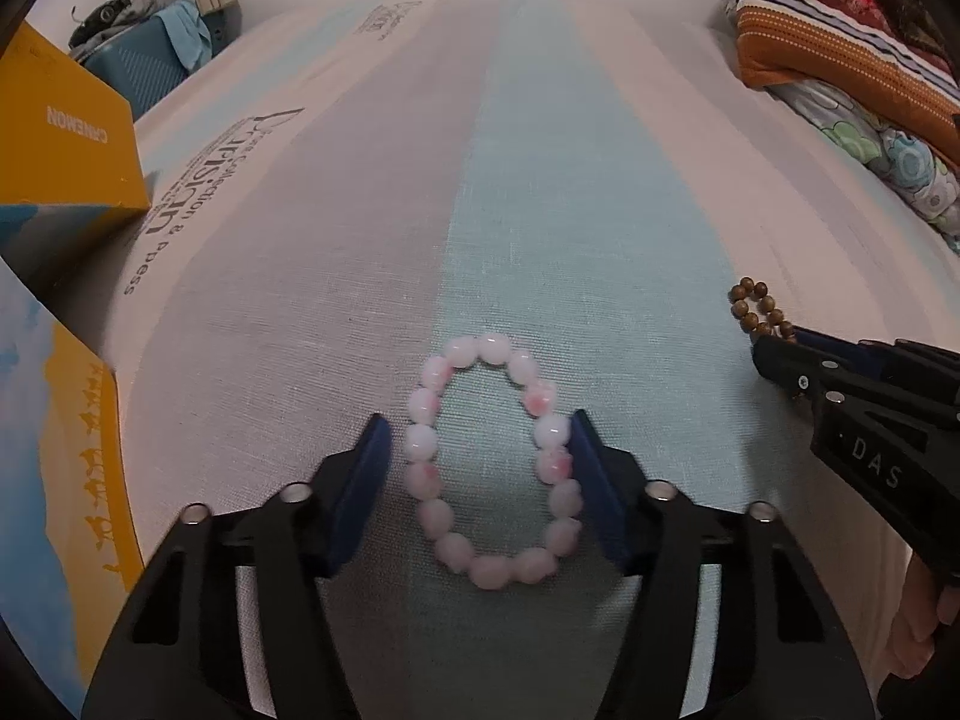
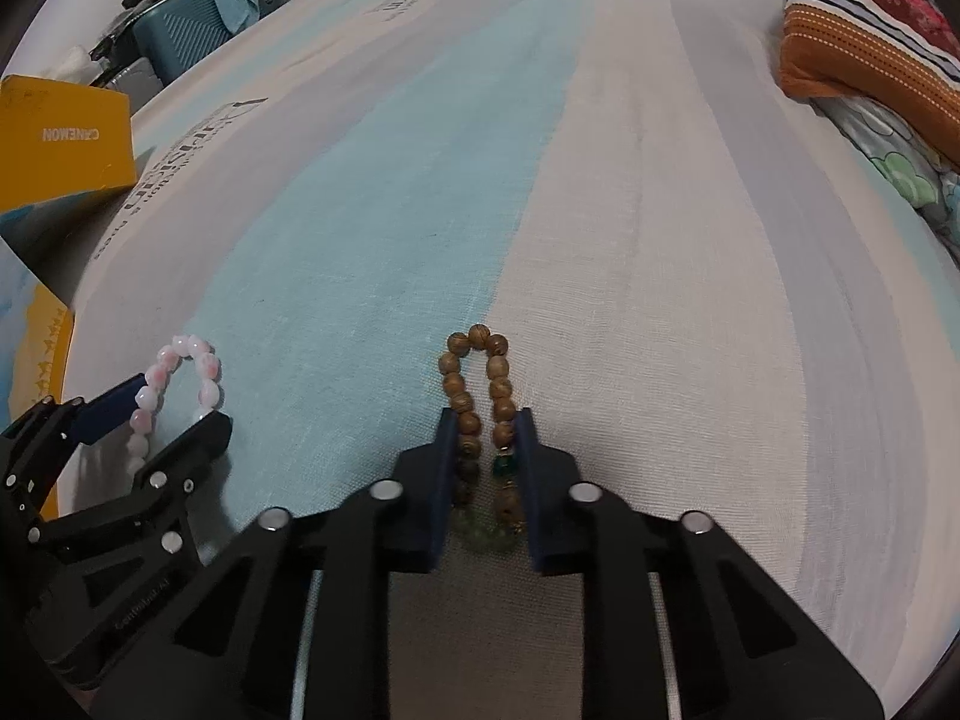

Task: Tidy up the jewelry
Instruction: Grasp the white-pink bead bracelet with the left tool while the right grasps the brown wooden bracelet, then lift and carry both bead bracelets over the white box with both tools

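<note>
Bracelets, two of them, lie side by side on a striped bedsheet (image 1: 540, 180), each framed by its own tongs. The pink bead bracelet (image 1: 492, 459) rests on the pale blue stripe between the fingers of the left gripper (image 1: 480, 438), its oval running away from the camera along the fingers; the right pad touches the beads while the left pad stands just clear, so the jaws look half-closed and not yet pinching. Beside it, toward the right, the wooden bead bracelet (image 2: 480, 408) is squeezed into a narrow loop, also pointing away, by the right gripper (image 2: 483, 420), whose jaws are nearly together on both strands near a green bead. Each hand is nearest its own piece. A yellow box (image 1: 60, 138) stands at the left edge, folded blankets (image 1: 840, 42) at the far right, a teal suitcase (image 2: 180, 36) beyond.
</note>
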Demonstrator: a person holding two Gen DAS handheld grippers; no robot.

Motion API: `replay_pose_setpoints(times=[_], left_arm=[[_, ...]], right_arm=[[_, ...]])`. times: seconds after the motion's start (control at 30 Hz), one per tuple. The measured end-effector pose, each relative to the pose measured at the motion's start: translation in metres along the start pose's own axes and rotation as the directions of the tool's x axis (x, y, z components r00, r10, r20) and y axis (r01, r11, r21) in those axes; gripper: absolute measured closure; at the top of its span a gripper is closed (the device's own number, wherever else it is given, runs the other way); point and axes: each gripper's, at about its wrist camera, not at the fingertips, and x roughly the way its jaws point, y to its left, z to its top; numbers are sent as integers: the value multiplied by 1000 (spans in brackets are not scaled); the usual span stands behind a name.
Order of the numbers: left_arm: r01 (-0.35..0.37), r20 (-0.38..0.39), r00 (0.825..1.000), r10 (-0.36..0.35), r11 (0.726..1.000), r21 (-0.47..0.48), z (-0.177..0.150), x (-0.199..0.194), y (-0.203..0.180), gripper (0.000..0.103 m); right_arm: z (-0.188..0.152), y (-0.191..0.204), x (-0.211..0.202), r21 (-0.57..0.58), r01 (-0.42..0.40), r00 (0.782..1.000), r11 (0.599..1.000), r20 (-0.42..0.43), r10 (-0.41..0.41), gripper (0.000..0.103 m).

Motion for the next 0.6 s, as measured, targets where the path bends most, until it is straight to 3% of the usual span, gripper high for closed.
replay_pose_setpoints(times=[0.1,0.2,0.37,0.6], left_arm=[[0,-6,1000,0,1000,-7,0,-1,2,60],[3,-11,1000,-4,1000,-20,2,-4,5,82],[46,-8,999,-47,997,-66,3,-11,12,83],[47,13,999,-46,997,-66,3,-22,12,83]], right_arm=[[0,-1,0,7,-6,1000,1000,2,6,88],[0,-1,-1,15,-13,1000,1000,5,13,88],[0,-5,-5,35,-30,1000,999,9,30,89],[0,-6,-12,37,-18,999,999,28,17,88]])
